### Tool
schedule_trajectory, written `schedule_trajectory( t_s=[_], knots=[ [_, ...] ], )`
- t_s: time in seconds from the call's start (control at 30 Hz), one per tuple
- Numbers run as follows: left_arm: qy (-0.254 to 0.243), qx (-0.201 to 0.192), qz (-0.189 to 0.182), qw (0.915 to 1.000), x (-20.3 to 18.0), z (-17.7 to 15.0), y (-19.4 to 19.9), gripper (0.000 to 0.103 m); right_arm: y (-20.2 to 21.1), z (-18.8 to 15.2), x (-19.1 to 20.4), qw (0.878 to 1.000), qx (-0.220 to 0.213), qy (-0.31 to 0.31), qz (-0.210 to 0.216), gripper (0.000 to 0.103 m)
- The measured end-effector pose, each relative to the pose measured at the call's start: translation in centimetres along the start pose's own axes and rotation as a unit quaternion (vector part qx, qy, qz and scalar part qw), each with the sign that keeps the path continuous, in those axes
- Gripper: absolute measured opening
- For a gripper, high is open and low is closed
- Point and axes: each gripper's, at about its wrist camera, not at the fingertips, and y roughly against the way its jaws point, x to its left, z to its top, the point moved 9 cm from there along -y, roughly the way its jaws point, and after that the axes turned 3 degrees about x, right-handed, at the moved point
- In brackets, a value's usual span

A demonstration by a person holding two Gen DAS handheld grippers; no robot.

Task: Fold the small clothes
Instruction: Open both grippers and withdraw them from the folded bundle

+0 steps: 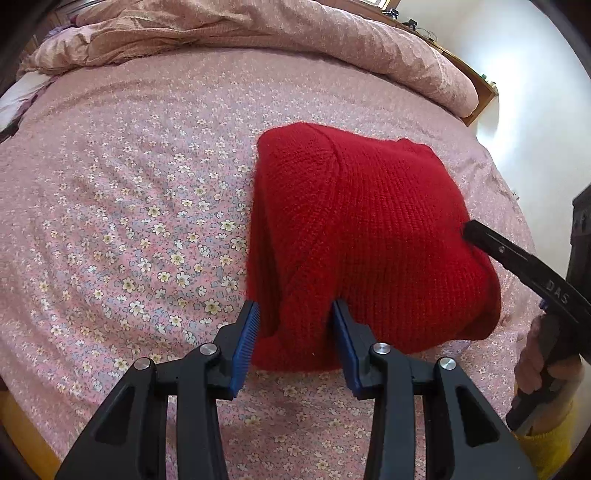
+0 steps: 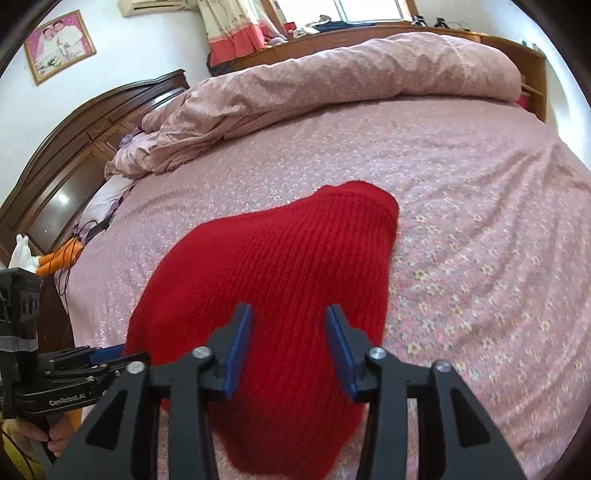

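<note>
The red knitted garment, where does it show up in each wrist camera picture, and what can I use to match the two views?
Left wrist view: the red knitted garment lies right of centre, its near edge between the left tongs.
Right wrist view: it fills the lower centre, behind the right tongs.
Shared landmark: the rolled pink quilt along the far side of the bed.

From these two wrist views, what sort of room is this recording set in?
Almost certainly a home bedroom: a bed under a pink floral sheet, a rumpled duvet along its far side, a carved wooden headboard, and a framed portrait on the wall.
</note>
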Motion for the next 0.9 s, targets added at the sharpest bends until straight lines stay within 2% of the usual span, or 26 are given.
schedule_trajectory(
  t_s=[0.23,0.33,0.5,0.9],
  knots=[
    [0.005,-0.003,0.014,0.9999,-0.6,-0.8,1.5,0.034,3.1,-1.6,0.5,1.0,-0.009,-0.025,0.01,0.064],
    [0.006,0.0,0.026,0.9996,-0.9,-1.4,1.9,0.034,4.4,-2.8,0.9,1.0,-0.007,-0.024,-0.003,0.069],
    [0.012,0.012,0.033,0.9993,-1.3,-2.6,2.0,0.034,5.8,-4.8,1.4,1.0,-0.001,-0.028,-0.012,0.073],
    [-0.032,0.015,0.053,0.998,-4.0,-4.6,2.1,0.035,6.4,-8.9,0.3,0.998,0.008,-0.053,-0.038,0.075]
  ],
)
